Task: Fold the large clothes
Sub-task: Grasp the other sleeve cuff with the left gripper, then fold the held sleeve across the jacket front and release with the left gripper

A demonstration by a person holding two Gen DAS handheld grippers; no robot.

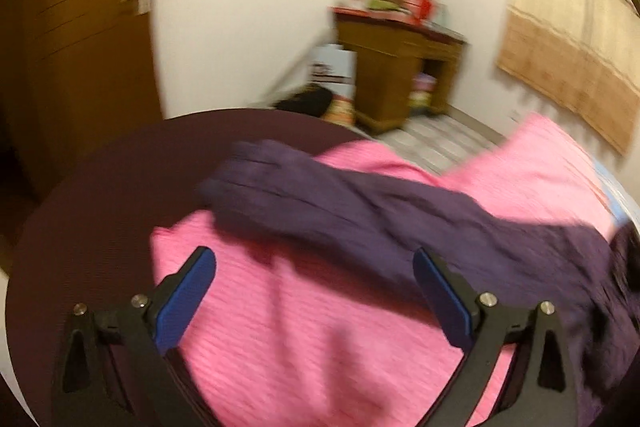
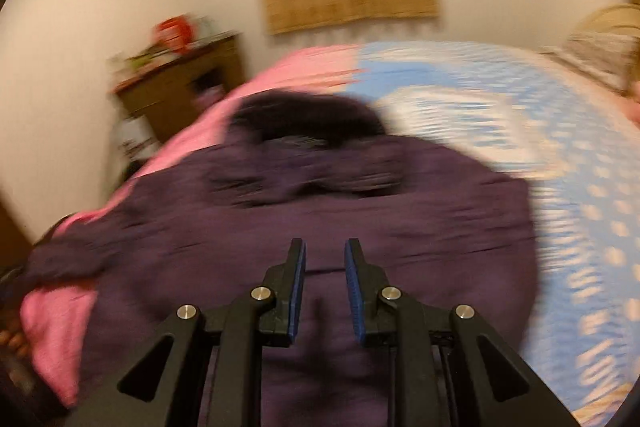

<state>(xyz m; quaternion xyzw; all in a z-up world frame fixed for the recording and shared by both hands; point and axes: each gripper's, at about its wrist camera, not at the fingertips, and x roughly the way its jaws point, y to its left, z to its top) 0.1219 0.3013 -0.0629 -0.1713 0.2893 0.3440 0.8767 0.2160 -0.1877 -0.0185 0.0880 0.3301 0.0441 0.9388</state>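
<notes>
A large dark purple garment (image 2: 320,227) lies spread on a bed, its collar end (image 2: 308,119) away from me. One long purple sleeve (image 1: 340,195) stretches out across a pink blanket (image 1: 312,327). My left gripper (image 1: 314,259) is wide open and empty above the pink blanket, just short of the sleeve. My right gripper (image 2: 325,251) hovers over the garment's body with its jaws a narrow gap apart and nothing between them. Both views are motion-blurred.
A dark maroon mat (image 1: 100,207) lies under the pink blanket at the bed's end. A blue and white patterned sheet (image 2: 540,167) covers the bed to the right. A wooden desk (image 1: 396,67) with clutter stands by the wall, a brown door (image 1: 80,47) at left.
</notes>
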